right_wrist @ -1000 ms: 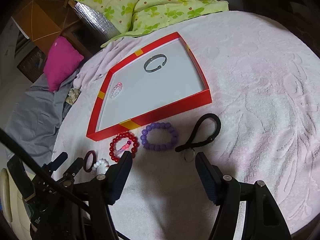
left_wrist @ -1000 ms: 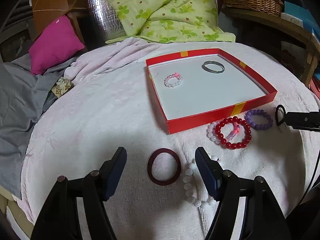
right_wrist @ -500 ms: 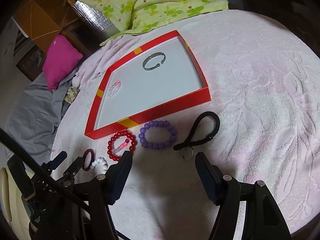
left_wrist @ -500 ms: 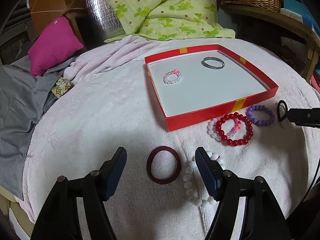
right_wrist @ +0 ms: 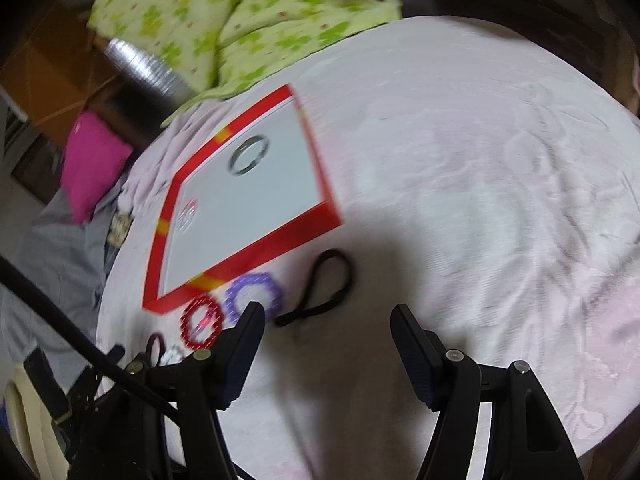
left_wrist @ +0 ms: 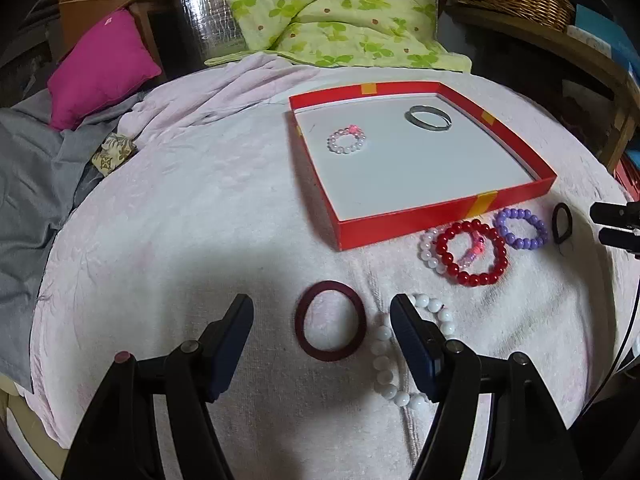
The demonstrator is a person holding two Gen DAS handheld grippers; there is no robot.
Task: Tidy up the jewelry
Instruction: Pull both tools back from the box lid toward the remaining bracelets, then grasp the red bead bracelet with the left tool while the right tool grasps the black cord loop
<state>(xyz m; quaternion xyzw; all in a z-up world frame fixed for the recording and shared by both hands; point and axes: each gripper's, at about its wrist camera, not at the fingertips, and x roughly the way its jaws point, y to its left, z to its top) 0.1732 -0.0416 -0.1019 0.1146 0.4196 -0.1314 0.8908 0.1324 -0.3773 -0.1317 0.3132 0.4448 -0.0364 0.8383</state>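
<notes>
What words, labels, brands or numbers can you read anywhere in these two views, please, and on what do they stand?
No legible text in either view.
The red tray carries only plain yellow tape strips, no writing.
The small patterned pouch shows a leaf print, no letters.
The blue boxes on the shelf are too small to read.
The right wrist view is motion-blurred.

The left gripper [left_wrist: 322, 314] was matte black, with dark blue ribbed pads [left_wrist: 412, 340], silver pivot screws and a maroon cap at 8 o'clock. The right gripper [right_wrist: 327, 326] matched it; a black cable [right_wrist: 76, 340] crossed at 8 o'clock.
</notes>
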